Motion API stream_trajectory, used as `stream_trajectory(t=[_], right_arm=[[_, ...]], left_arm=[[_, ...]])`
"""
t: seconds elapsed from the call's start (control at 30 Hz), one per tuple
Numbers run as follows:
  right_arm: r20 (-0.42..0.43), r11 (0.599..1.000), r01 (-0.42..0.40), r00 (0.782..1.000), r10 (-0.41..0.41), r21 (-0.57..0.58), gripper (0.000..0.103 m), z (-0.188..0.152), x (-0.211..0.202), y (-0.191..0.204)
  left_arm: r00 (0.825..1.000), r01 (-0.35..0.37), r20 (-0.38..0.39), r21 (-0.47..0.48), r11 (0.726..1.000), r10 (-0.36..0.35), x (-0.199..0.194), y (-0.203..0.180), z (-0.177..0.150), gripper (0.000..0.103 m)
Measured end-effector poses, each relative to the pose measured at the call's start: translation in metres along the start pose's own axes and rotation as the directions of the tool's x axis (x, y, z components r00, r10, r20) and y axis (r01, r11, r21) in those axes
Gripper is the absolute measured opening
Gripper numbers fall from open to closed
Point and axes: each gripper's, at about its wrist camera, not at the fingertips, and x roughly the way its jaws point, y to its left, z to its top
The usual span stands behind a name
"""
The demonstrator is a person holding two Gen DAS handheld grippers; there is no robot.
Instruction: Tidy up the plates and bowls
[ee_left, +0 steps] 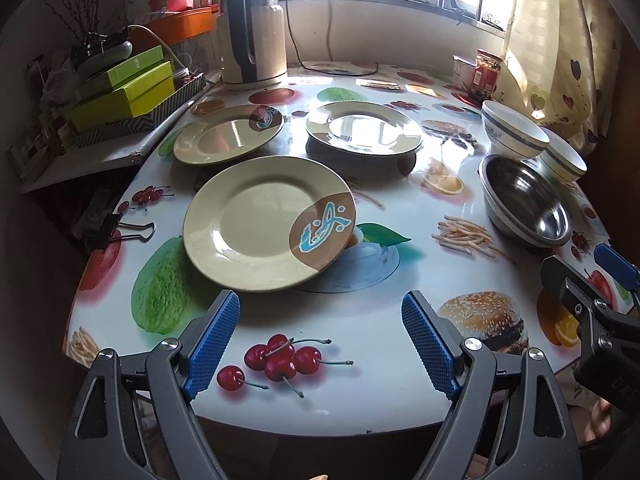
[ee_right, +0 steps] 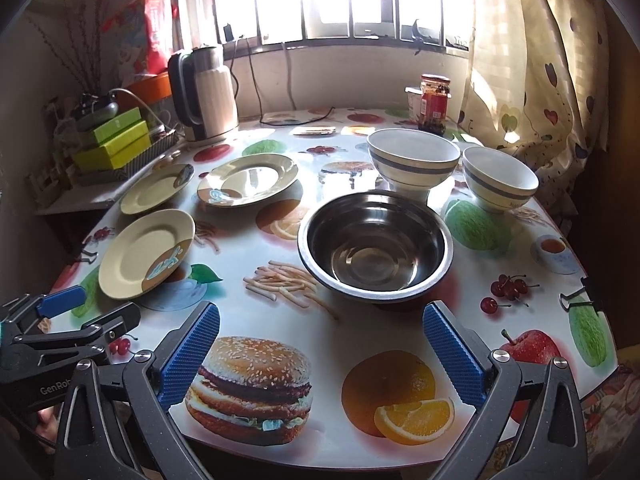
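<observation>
Three cream plates with brown patches lie on the fruit-print table (ee_left: 360,328): a near plate (ee_left: 269,223) (ee_right: 146,253), a far-left plate (ee_left: 228,134) (ee_right: 157,188) and a far-right plate (ee_left: 364,127) (ee_right: 248,181). A steel bowl (ee_left: 525,200) (ee_right: 376,246) sits right of them, with two white blue-banded bowls (ee_left: 514,130) (ee_right: 413,162) (ee_right: 500,184) behind it. My left gripper (ee_left: 320,344) stands open just short of the near plate, holding nothing. My right gripper (ee_right: 320,356) is open in front of the steel bowl, also holding nothing.
An electric kettle (ee_left: 254,28) (ee_right: 204,92) and its cord stand at the back left. A sauce jar (ee_right: 434,102) and a cup stand at the back right. Green boxes (ee_left: 120,88) are stacked on a side shelf. Binder clips (ee_left: 120,228) (ee_right: 578,300) grip the table edges. A curtain (ee_right: 540,60) hangs right.
</observation>
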Motion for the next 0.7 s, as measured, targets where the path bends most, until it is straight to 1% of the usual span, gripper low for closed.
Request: stream_trajectory(t=[0.27, 0.7], right_arm=[[-0.002, 1.0, -0.001, 1.0, 0.001, 0.007, 0.103, -0.0012, -0.001, -0.0041], [-0.01, 1.0, 0.007, 1.0, -0.006, 0.005, 0.103, -0.0035, -0.0009, -0.0048]], left_arm=[[1.0, -0.007, -0.001, 0.007, 1.0, 0.007, -0.0001, -0.002, -0.0009, 0.084], [1.0, 0.005, -0.005, 0.006, 1.0, -0.005, 0.0014, -0.0019, -0.0018, 0.084]])
